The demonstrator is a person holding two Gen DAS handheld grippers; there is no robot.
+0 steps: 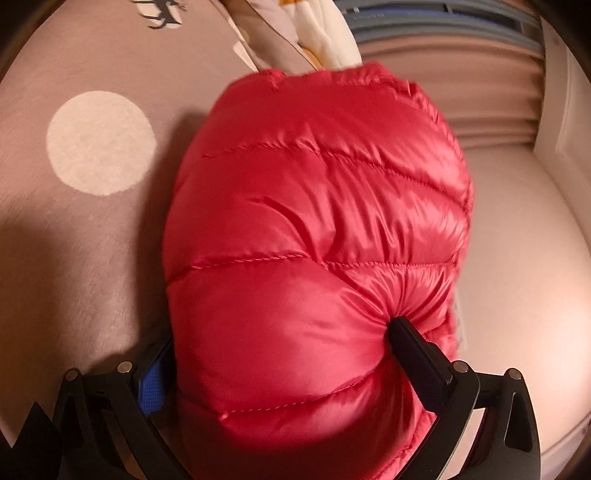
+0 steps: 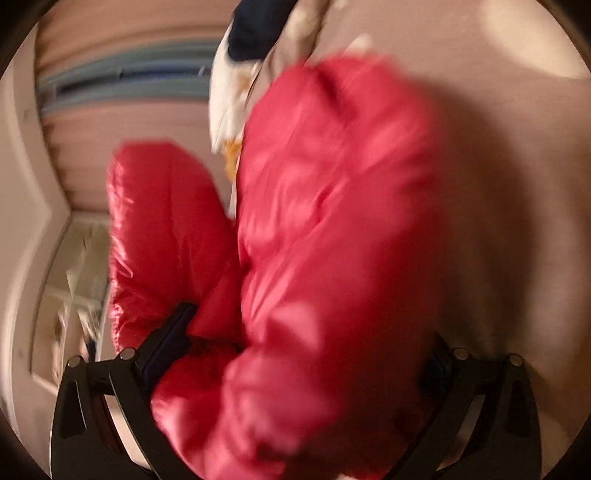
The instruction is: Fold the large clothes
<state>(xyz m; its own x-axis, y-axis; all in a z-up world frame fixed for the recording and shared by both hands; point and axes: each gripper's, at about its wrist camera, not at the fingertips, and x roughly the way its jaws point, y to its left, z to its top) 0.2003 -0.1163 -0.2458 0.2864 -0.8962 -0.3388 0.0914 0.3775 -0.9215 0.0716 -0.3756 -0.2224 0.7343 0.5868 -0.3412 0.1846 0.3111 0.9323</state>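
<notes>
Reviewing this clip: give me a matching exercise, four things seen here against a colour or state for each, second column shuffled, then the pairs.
Things:
1. puffer jacket
2. round patch on the pink bedcover
3. left gripper
4. bundle of cloth beyond the jacket

Colour or state:
A. cream, a plain circle
B. shiny red, quilted
C. white with orange patches
D. black fingers pressed into red fabric

Pairs: 1-B, 2-A, 3-D, 4-C
</notes>
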